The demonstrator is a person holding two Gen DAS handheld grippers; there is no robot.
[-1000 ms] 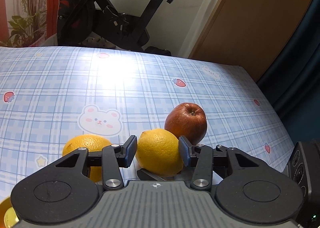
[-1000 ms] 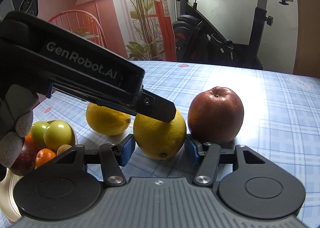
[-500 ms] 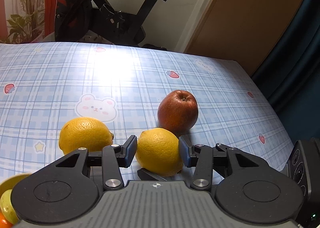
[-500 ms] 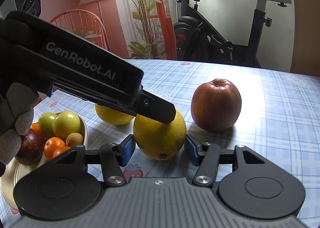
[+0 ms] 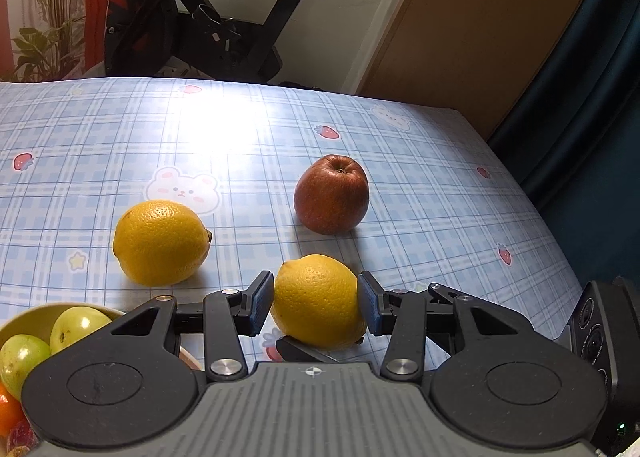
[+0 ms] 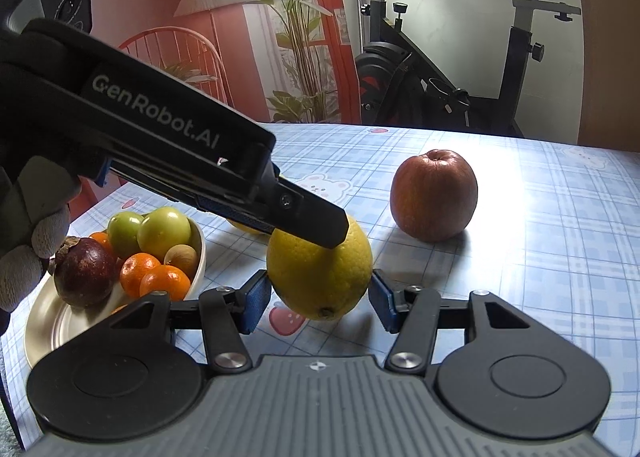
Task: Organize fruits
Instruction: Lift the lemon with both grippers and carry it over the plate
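Note:
My left gripper point(image 5: 316, 303) is shut on a yellow lemon point(image 5: 318, 301) and holds it above the table. In the right wrist view the same lemon point(image 6: 320, 277) sits between the fingers of my right gripper point(image 6: 318, 299), which stand a little apart from it on the right side, and the left gripper's finger point(image 6: 312, 223) presses on it from above. A second lemon point(image 5: 160, 243) and a red apple point(image 5: 331, 195) lie on the checked tablecloth. The apple also shows in the right wrist view point(image 6: 434, 195).
A pale bowl point(image 6: 52, 321) with green fruits, small oranges and a dark mangosteen stands at the left, near the table edge; its rim shows in the left wrist view point(image 5: 36, 317). An exercise bike point(image 6: 448, 69) and a plant stand behind the table.
Both grippers have risen and drawn back with the lemon; the apple and second lemon now lie farther away and the bowl shows more.

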